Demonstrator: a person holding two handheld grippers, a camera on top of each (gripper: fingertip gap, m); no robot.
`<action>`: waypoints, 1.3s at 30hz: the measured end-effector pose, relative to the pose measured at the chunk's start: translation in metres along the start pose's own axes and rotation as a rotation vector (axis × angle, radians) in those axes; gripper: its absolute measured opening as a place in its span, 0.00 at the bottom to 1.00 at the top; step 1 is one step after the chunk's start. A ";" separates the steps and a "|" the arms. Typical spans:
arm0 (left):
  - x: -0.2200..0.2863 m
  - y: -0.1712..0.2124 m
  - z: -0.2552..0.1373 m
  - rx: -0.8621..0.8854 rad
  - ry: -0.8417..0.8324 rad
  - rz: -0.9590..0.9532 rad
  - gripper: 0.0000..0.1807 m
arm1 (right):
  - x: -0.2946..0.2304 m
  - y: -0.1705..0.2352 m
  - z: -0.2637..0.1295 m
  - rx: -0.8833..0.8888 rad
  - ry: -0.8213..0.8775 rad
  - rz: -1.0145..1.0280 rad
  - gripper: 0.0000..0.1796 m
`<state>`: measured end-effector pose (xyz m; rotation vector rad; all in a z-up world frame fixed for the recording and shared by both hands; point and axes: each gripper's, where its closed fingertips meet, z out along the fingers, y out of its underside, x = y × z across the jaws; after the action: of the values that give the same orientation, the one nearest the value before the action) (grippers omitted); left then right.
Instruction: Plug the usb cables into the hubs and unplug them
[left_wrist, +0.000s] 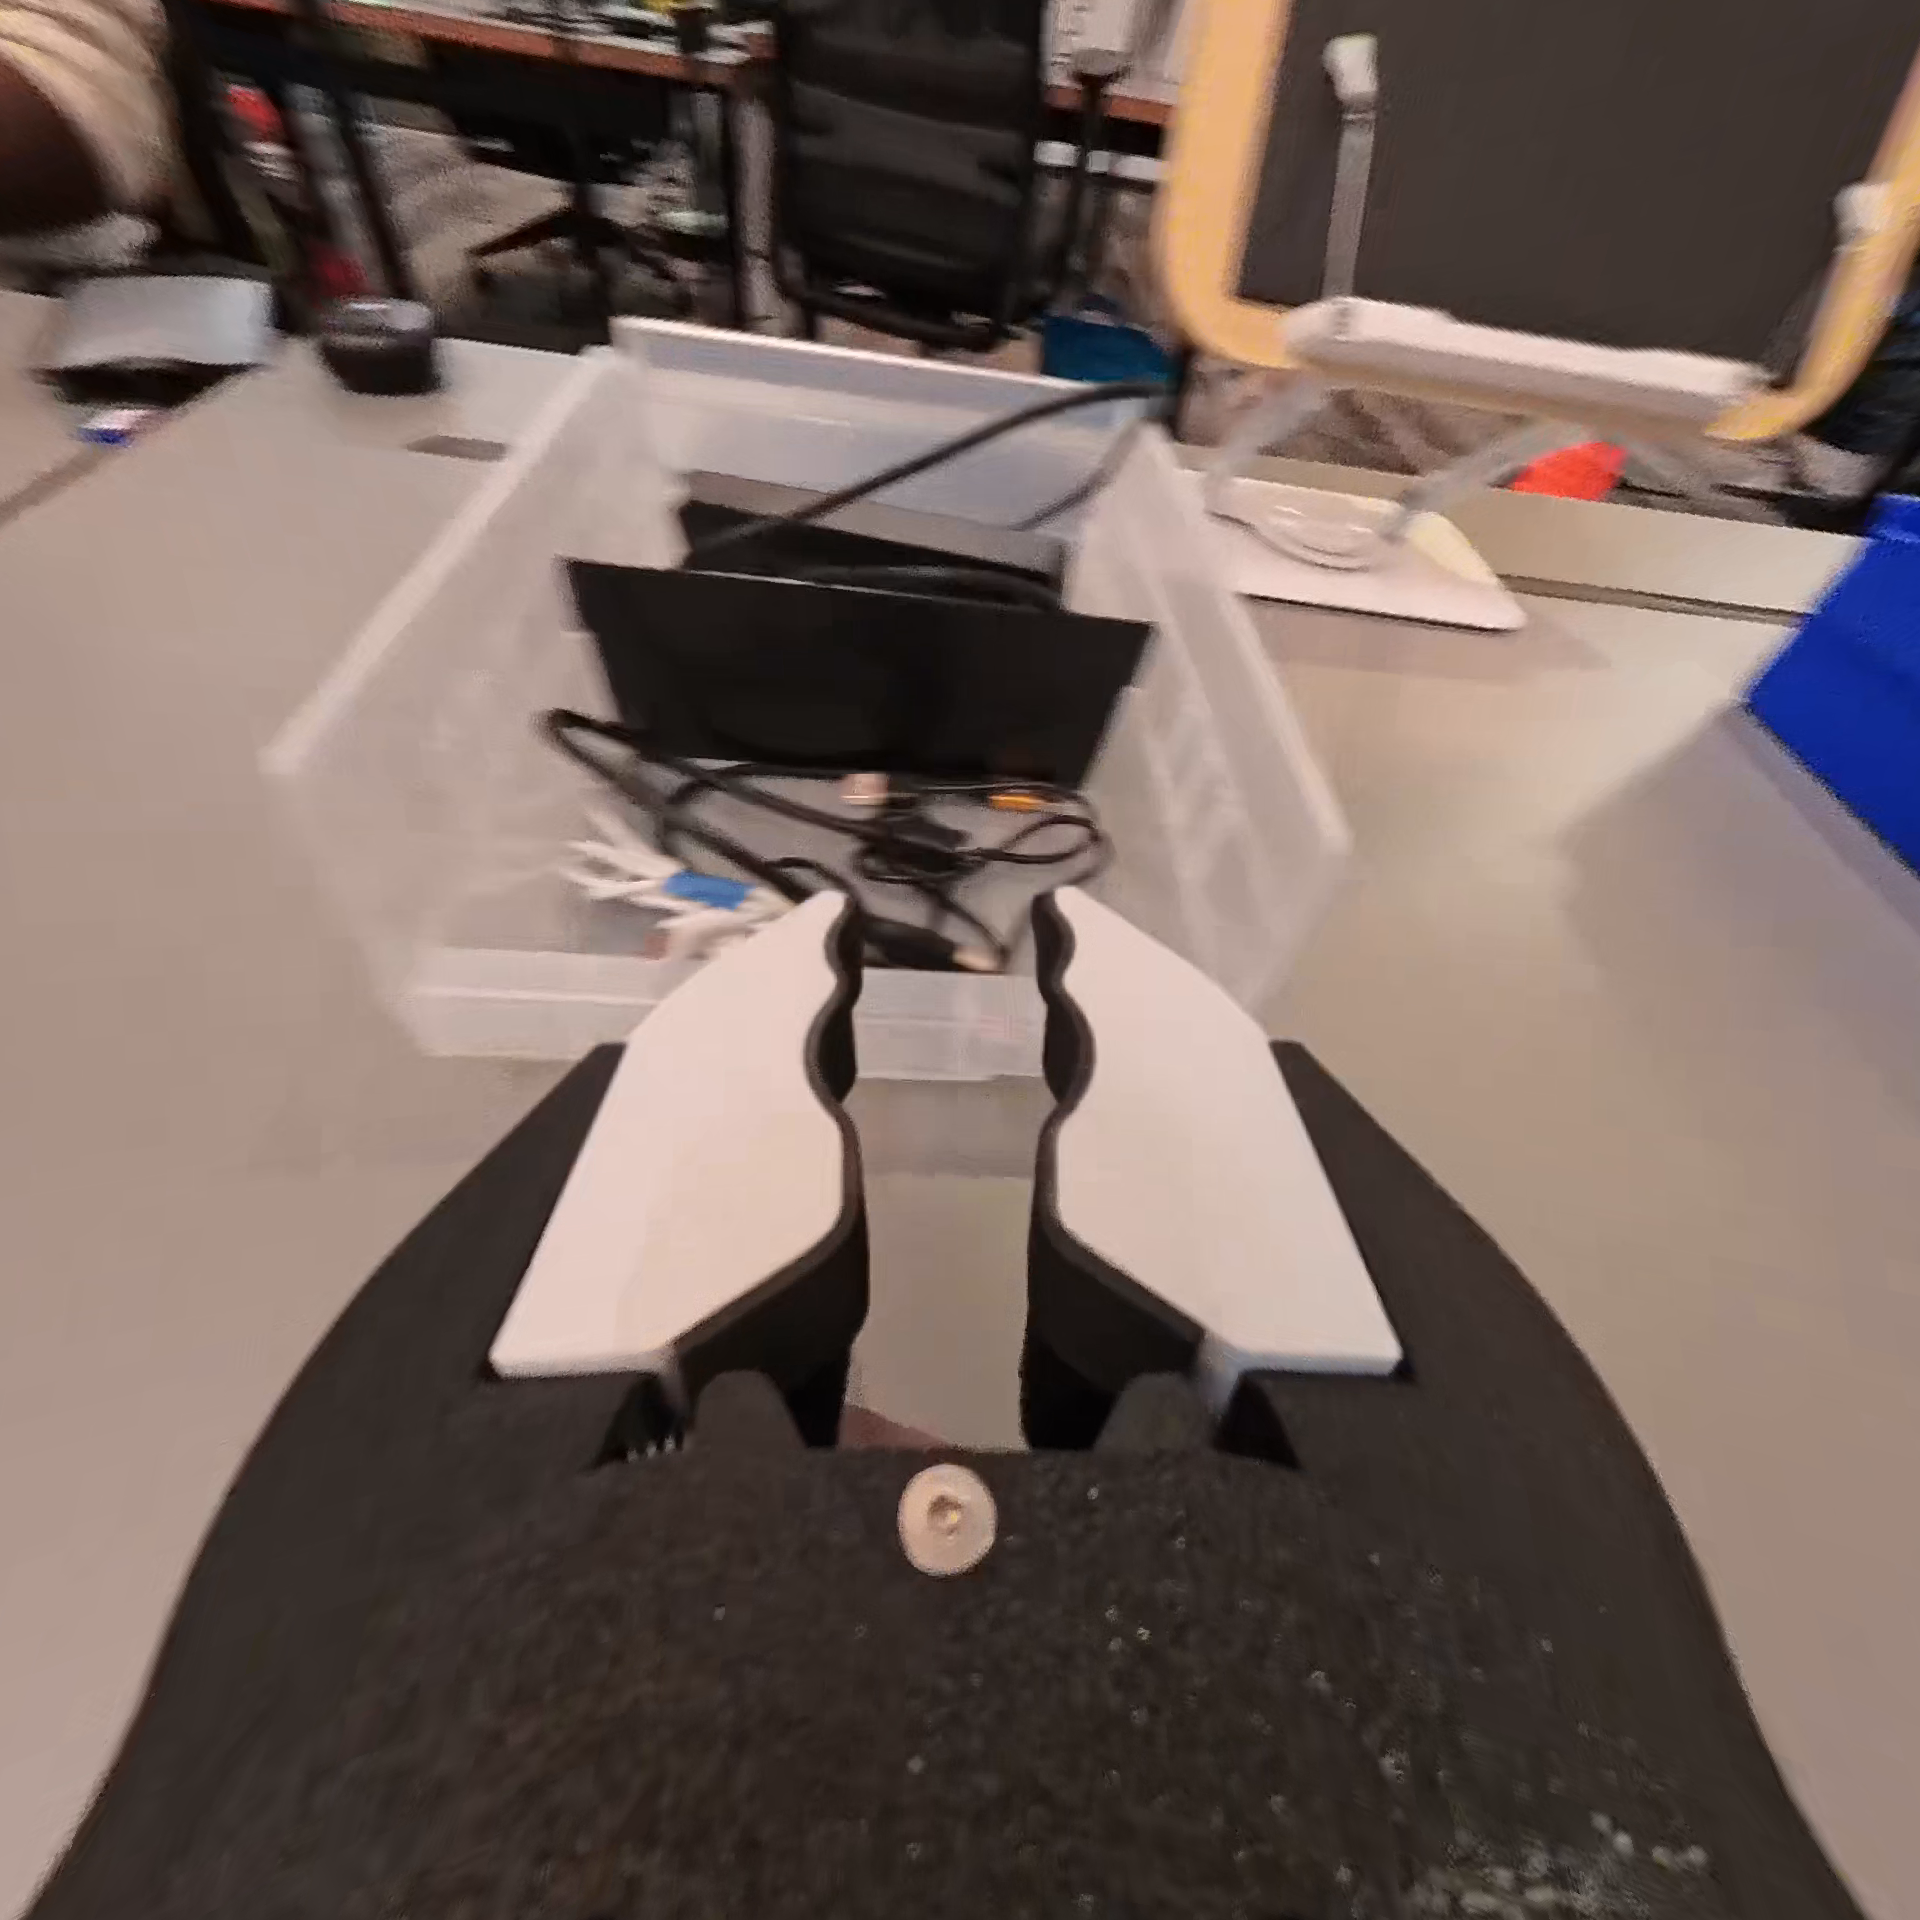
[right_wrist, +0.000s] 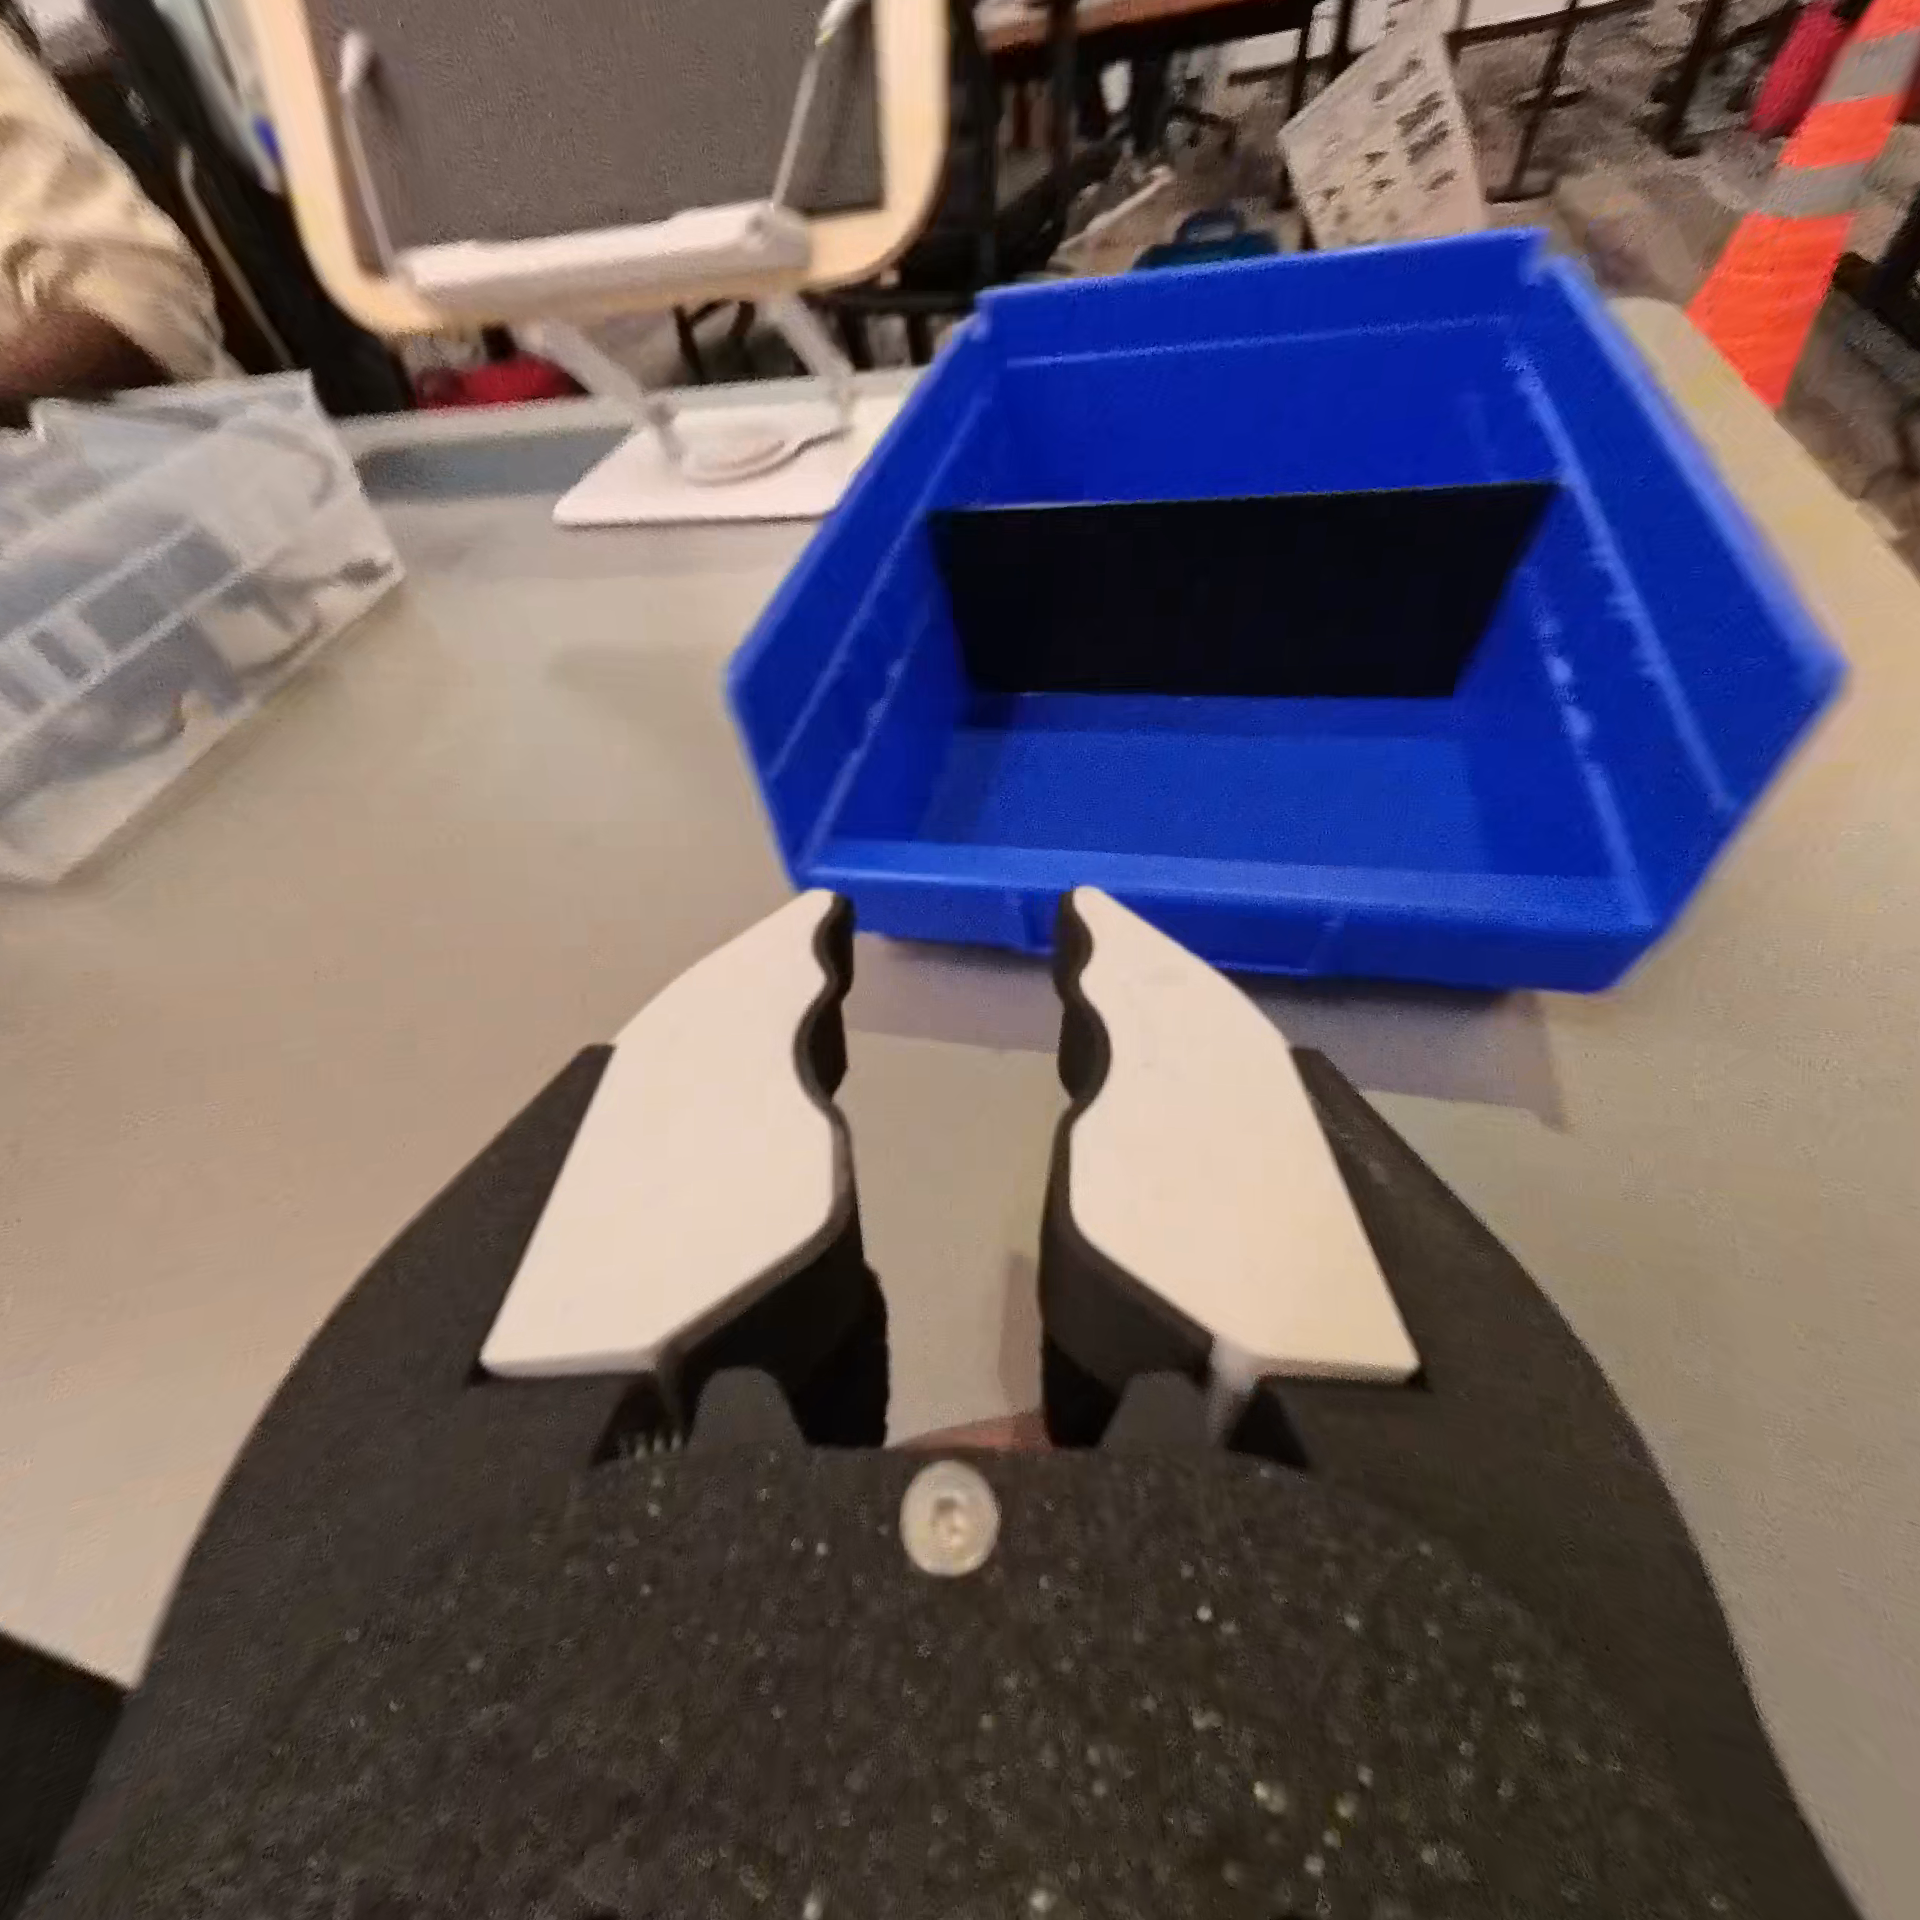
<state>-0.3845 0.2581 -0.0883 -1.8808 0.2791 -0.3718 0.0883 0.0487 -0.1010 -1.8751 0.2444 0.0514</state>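
Meanwhile both tools gape empty; clear bin (left_wrist: 1195, 665) holds cables (left_wrist: 831, 831), blue bin (right_wrist: 1226, 894) nothing.

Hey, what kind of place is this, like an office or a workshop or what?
Probably a lab or workshop-style office. A clear plastic bin of tangled black cables and a blue parts bin sit on a grey table, with a black office chair and cluttered desks behind.

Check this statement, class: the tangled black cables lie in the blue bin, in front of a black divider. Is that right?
Not quite. The black cables lie in the clear bin, in front of its black divider, as the left wrist view shows. The blue bin's front compartment holds nothing visible.
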 end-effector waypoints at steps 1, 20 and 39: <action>0.014 0.000 0.000 0.004 0.053 0.015 0.17 | 0.016 -0.002 -0.001 0.033 0.013 0.051 0.20; 0.002 0.012 0.006 -0.068 0.146 0.032 0.16 | 0.060 0.005 0.004 0.027 0.093 0.163 0.17; -0.025 -0.005 0.020 -0.337 0.419 0.631 0.18 | 0.017 0.008 0.012 -0.001 0.027 0.017 0.15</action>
<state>-0.3998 0.2868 -0.0926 -1.9027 1.2461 -0.2883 0.1041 0.0552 -0.1145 -1.8756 0.2782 0.0380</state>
